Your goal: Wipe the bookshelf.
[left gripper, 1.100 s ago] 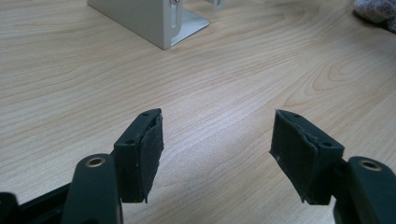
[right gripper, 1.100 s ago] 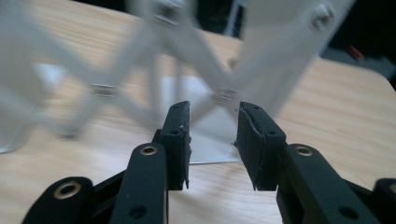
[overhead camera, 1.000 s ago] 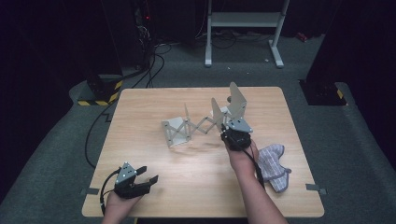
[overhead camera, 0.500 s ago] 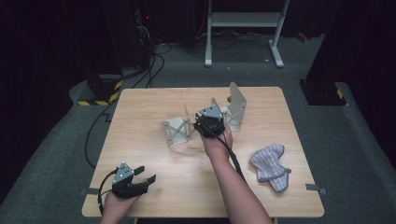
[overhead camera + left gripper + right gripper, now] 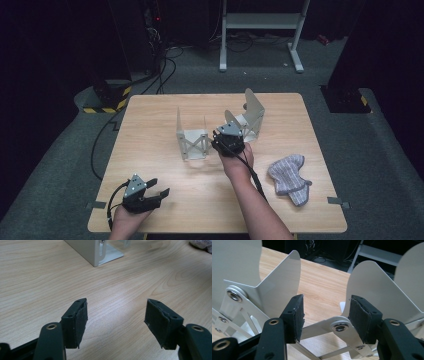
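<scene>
A pale metal folding rack (image 5: 192, 142) with upright plates and scissor links stands at the table's middle. My right gripper (image 5: 227, 135) sits at its middle, just left of the tall end plate (image 5: 254, 111). In the right gripper view the jaws (image 5: 325, 317) reach between two plates, one on the left (image 5: 282, 282) and one on the right (image 5: 372, 282), over a link bar (image 5: 319, 330). They have just been opening and stand open with nothing pinched; the right pad is close against its plate. My left gripper (image 5: 161, 186) rests open near the front left, with bare wood between its jaws (image 5: 116, 320).
A striped grey cloth mitt (image 5: 289, 172) lies on the table's right side, beside my right forearm. The rack's corner (image 5: 92, 251) shows ahead of the left gripper. Cables and a white stand (image 5: 260, 22) are on the floor beyond the table (image 5: 150, 115).
My right gripper has moved left along the rack, from its right end near the mitt to its middle, and its jaws have widened. The left gripper has stayed put.
</scene>
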The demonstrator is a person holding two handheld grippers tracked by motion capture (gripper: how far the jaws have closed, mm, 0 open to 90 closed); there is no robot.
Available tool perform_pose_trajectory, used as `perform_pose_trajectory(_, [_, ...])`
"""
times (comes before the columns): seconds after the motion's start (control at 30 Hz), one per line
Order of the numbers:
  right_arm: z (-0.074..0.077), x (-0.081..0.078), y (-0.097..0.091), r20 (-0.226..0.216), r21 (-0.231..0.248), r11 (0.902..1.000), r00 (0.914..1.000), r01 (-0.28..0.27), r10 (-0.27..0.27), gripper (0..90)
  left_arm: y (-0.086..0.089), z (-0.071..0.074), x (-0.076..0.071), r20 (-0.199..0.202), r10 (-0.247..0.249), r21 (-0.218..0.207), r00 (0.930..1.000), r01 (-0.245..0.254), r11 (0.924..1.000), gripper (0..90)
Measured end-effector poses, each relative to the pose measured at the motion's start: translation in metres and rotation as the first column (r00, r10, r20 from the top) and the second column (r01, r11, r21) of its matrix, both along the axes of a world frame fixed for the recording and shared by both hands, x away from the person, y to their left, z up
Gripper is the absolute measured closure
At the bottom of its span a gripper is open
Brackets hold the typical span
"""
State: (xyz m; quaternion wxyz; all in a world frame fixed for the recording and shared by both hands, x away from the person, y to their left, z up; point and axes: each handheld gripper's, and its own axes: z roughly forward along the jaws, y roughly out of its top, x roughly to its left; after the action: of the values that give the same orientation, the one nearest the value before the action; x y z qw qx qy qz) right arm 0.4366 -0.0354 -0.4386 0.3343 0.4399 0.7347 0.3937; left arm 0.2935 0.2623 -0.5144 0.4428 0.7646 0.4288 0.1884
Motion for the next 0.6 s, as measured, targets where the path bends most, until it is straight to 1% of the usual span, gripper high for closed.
perform_pose_trajectory(0.17, [-0.002, -0.014, -0.013, 0.006, 0.007, 1.0000, 1.0000, -0.004, 0.004, 46.3, -0.001, 0.000, 0.000, 0.001, -0.007, 0.007, 1.0000, 0.007, 0.9999, 34.9])
perform_pose_trajectory(0.3, [-0.002, -0.027, -0.024, 0.016, -0.004, 0.9999, 0.9998, -0.010, 0.010, 47.1, -0.003, -0.001, 0.001, -0.004, -0.008, 0.007, 1.0000, 0.008, 0.9999, 34.9])
perform_pose_trajectory(0.6, [0.007, -0.045, -0.045, 0.048, -0.014, 0.9999, 0.9988, -0.008, 0.009, 47.9, -0.005, -0.001, 0.001, -0.007, -0.010, 0.011, 0.9999, 0.010, 0.9999, 34.9])
